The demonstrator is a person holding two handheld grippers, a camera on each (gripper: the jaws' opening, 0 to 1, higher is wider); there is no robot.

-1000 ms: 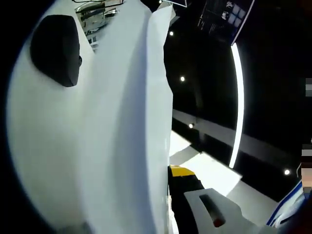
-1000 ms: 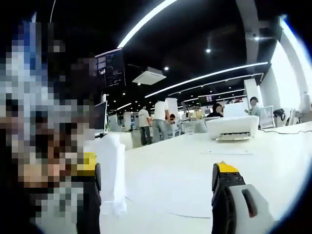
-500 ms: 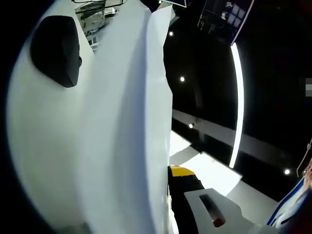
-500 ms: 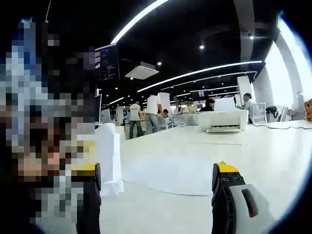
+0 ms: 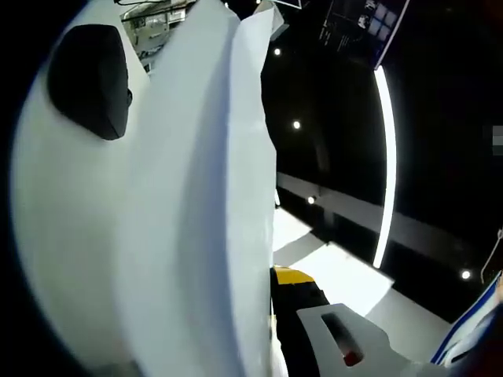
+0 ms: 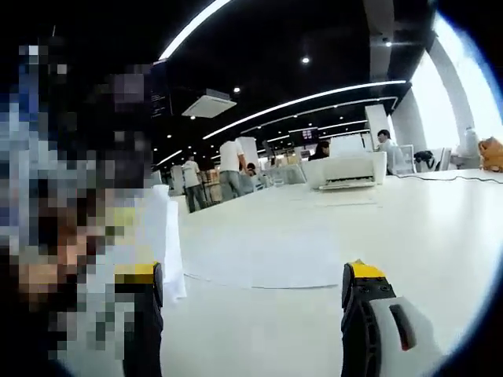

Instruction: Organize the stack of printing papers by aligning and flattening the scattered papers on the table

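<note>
One paper stack (image 5: 196, 212) on edge, seemingly pinched by left gripper (image 5: 271, 330) | right gripper (image 6: 251, 314) fingers spread

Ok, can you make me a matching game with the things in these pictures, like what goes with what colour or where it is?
Things:
1. paper stack
2. single sheet
3. printer
4. right hand-held gripper

Descriptions:
A. standing far back on the table
B. yellow tips, wide apart
C. lying flat on the table
D. held up on edge, close to the left gripper view's camera

Pairs: 1-D, 2-C, 3-A, 4-B
</note>
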